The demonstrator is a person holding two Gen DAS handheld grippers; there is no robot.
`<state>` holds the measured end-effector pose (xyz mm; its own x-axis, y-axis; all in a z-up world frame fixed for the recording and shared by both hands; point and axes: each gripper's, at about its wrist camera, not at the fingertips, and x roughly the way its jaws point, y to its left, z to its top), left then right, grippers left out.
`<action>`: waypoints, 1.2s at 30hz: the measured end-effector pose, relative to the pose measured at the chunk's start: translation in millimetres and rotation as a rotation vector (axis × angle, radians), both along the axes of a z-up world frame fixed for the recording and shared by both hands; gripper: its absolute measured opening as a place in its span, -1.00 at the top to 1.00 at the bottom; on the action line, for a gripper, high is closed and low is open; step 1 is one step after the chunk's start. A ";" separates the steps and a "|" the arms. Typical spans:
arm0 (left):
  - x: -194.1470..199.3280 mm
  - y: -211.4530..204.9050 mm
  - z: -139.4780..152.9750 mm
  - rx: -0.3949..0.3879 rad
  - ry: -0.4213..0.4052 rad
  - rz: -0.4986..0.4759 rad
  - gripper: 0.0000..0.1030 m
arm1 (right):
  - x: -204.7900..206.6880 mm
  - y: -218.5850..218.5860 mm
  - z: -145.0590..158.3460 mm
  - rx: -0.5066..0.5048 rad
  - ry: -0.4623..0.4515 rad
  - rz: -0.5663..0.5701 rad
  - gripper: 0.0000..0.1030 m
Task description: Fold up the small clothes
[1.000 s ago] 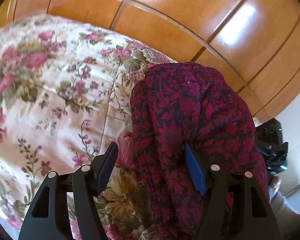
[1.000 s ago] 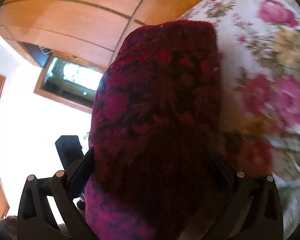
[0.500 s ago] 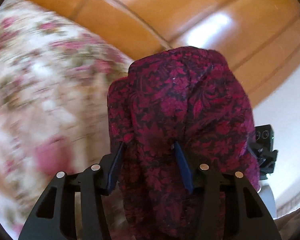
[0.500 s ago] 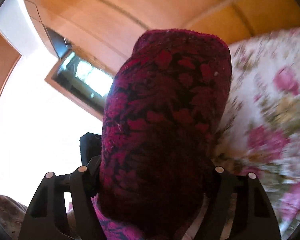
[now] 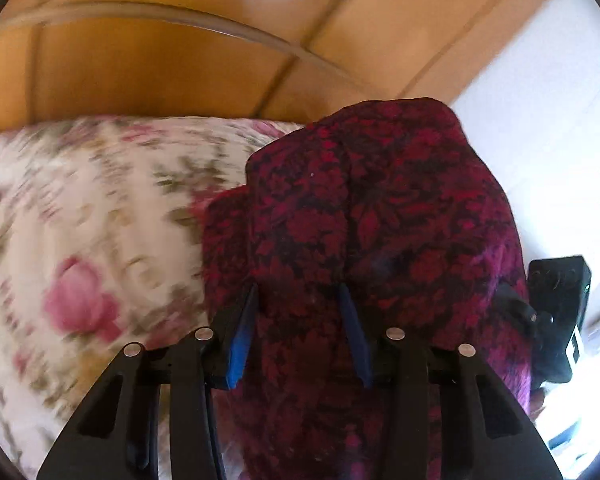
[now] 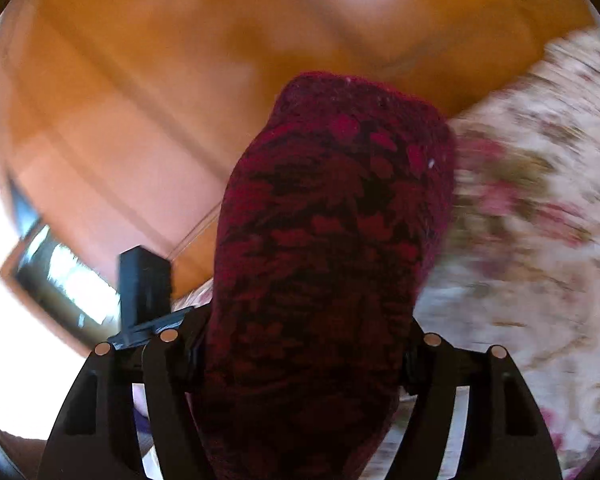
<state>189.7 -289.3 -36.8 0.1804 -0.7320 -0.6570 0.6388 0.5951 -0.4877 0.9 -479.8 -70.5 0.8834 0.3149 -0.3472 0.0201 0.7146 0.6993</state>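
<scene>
Over the floral bedspread, both tongs grip the unlabelled crimson garment, closing.

From where I sit at the controls, the surface under my work is a bed covered by a cream bedspread printed with pink roses and olive-green leaves, and it fills the left of the left wrist view and the right of the right wrist view. Both views smear the print with blur, so I can make out one large pink bloom near the lower left and little finer detail. I cannot tell whether the dark red patterned garment touches the spread or hangs clear of it, and I see nothing else lying on the cloth.
</scene>
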 end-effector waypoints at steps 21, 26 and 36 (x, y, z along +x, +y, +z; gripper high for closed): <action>-70.0 7.1 -6.2 0.159 -0.185 0.171 0.20 | -16.7 15.0 24.4 -0.488 0.215 -0.218 -0.32; -64.0 11.3 -12.9 0.241 -0.223 0.249 0.20 | 39.3 31.6 1.7 -0.600 0.336 -0.211 -0.36; -75.8 14.7 -24.1 0.255 -0.238 0.297 0.17 | 30.7 51.3 -10.2 -0.666 0.319 -0.302 -0.42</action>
<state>113.8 -274.6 -61.0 0.5260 -0.4456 -0.7244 0.4987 0.8516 -0.1617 31.6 -428.5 -80.8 0.7240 -0.2849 -0.6282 0.4070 0.9117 0.0555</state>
